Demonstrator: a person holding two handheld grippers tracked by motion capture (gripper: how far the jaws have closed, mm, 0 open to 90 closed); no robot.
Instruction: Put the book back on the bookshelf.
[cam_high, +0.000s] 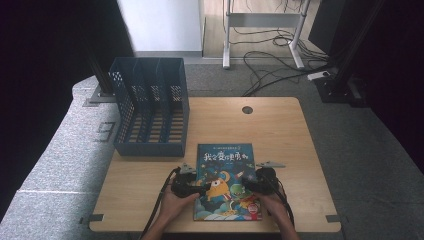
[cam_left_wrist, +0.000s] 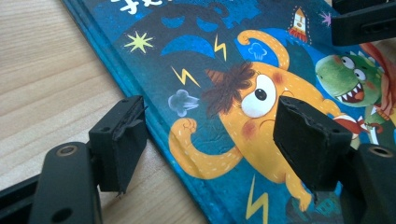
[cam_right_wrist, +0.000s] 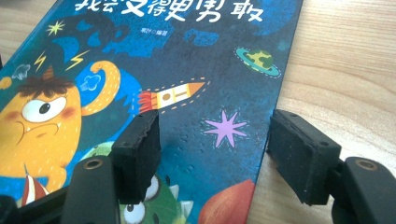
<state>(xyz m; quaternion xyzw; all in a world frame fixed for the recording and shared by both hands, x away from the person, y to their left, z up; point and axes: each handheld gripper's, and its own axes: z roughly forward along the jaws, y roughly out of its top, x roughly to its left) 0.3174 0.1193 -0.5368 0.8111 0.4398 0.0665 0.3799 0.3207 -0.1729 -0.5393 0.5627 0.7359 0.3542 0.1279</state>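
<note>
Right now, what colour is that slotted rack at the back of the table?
The file rack is dark blue, its walls perforated; the high view shows it best.

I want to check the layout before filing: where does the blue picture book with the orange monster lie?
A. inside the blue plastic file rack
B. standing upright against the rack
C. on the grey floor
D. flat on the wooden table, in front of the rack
D: the blue picture book lies flat on the wooden table, nearer the person than the blue plastic file rack.

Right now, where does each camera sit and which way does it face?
High view: above the person's side, looking forward and down on the table; forearms, both hand-held grippers.
Left gripper view: rides the left hand-held gripper, facing the picture book's left edge.
Right gripper view: rides the right hand-held gripper, facing its right edge.
Shared: the book.
</note>
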